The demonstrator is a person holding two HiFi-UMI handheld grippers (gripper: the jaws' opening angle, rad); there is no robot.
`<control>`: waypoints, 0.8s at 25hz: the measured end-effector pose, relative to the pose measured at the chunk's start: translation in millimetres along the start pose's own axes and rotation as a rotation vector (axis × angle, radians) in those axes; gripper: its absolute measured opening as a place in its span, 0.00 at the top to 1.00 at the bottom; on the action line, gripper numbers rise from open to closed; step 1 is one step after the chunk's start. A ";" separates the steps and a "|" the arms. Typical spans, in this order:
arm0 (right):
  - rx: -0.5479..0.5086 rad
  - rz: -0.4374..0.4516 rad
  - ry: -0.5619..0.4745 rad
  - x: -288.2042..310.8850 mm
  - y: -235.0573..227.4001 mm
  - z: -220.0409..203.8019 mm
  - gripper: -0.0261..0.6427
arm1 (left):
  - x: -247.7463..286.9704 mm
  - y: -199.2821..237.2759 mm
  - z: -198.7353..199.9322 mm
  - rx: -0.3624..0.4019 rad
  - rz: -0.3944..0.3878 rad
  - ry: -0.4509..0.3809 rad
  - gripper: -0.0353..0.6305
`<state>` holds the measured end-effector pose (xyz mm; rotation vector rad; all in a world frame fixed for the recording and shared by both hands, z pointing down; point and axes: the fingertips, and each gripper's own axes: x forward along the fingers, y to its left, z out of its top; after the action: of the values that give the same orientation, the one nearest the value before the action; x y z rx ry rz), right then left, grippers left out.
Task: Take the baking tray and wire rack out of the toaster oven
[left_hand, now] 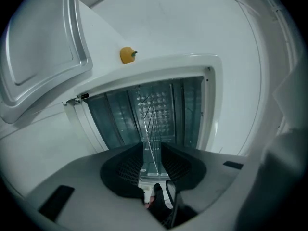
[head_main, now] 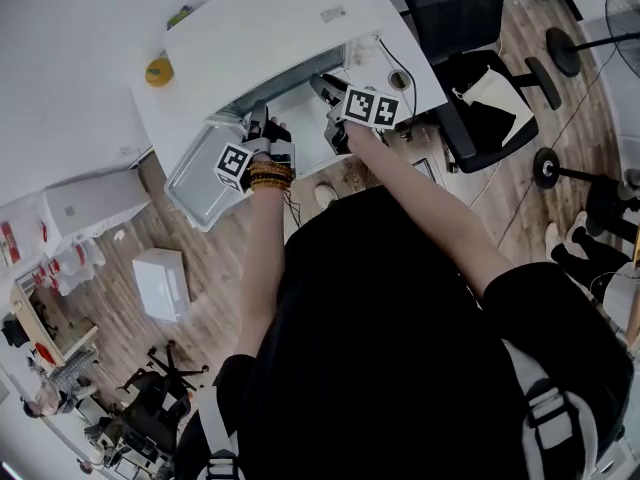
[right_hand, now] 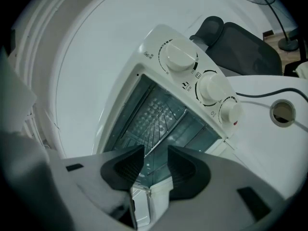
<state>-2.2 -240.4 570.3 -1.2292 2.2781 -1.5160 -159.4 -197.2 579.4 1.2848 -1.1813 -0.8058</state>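
Left claw (left_hand: 151, 146) clamped on front edge of wire rack (left_hand: 152, 117); right claw (right_hand: 156, 148) looks closed on same edge, further right. Rack flat, still mostly inside toaster oven (right_hand: 154, 40), straight ahead of both claws, long axis across opening. Thin shiny wire grid. Baking tray (head_main: 200, 183) already out, left of oven.

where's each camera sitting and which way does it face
Head view: on the head, steeply down at the toaster oven; arms, left gripper, right gripper show.
Left gripper view: on that gripper, into the oven's open front; fingers flank the wire rack.
Right gripper view: on that gripper, into the same opening, knobs alongside; fingers flank the rack.
Shared: gripper views both show the rack; head and left views, the baking tray.
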 end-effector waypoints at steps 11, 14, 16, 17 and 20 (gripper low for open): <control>0.092 0.006 0.027 38.1 -26.1 24.8 0.72 | 36.2 13.1 19.1 -0.007 0.078 -0.054 0.78; 0.098 0.022 0.042 49.3 -24.7 28.7 0.72 | 42.2 17.1 21.0 -0.007 0.096 -0.071 0.79; 0.088 0.023 0.048 53.2 -25.1 31.8 0.74 | 46.9 19.9 18.6 -0.010 0.105 -0.070 0.79; 0.082 0.020 0.052 54.2 -26.0 32.2 0.75 | 48.8 21.3 17.6 -0.013 0.109 -0.068 0.79; 0.073 0.021 0.074 58.7 -28.7 31.4 0.76 | 52.4 23.3 19.9 -0.018 0.112 -0.078 0.79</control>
<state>-8.7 -307.6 596.6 -1.1447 2.2507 -1.6479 -168.6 -248.5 610.5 1.1703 -1.2936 -0.7881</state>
